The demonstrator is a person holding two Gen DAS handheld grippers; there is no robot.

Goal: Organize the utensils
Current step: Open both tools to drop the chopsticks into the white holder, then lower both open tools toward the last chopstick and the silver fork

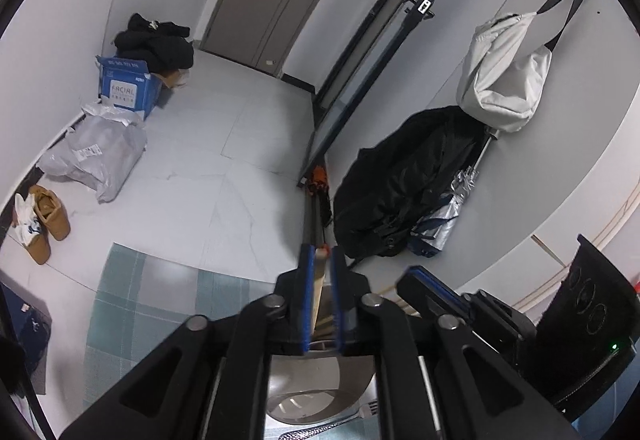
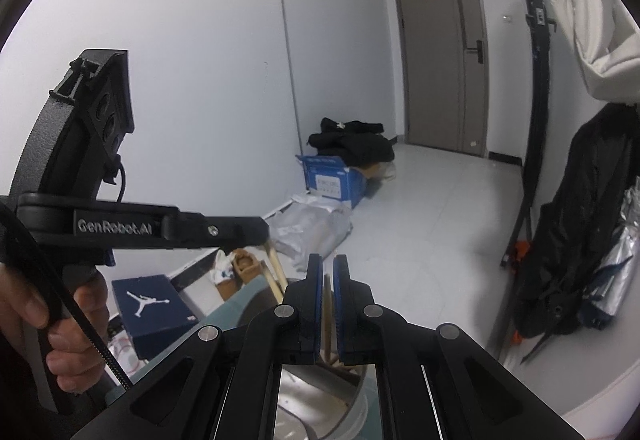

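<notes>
Black linkage arms fill the bottom of both wrist views, and below them sits a round metal container (image 1: 312, 396), low centre of each frame, on a teal checked mat (image 1: 132, 304).

In the left wrist view, tan shoes (image 1: 46, 220) lie at the far left, a grey parcel bag (image 1: 96, 156) and a blue carton (image 1: 126, 86) above them. At centre the left gripper (image 1: 322, 256) has its blue pads drawn narrow around a pale wooden utensil handle (image 1: 319, 280), which runs down toward the container; whether the pads press on it I cannot tell. The other gripper's blue-edged finger shows at lower right, and a black jacket (image 1: 400, 176) and white bag (image 1: 504, 72) hang further right.

In the right wrist view, a hand (image 2: 60, 324) at the lower left grips the left tool's handle, beside a navy shoebox (image 2: 156, 304). Two wooden sticks (image 2: 276, 272) slant out of the container. At centre the right gripper (image 2: 327, 264) is narrow, with a thin wooden stick (image 2: 327, 320) in the slim gap between its pads. A brown door (image 2: 440, 52) stands at upper right.
</notes>
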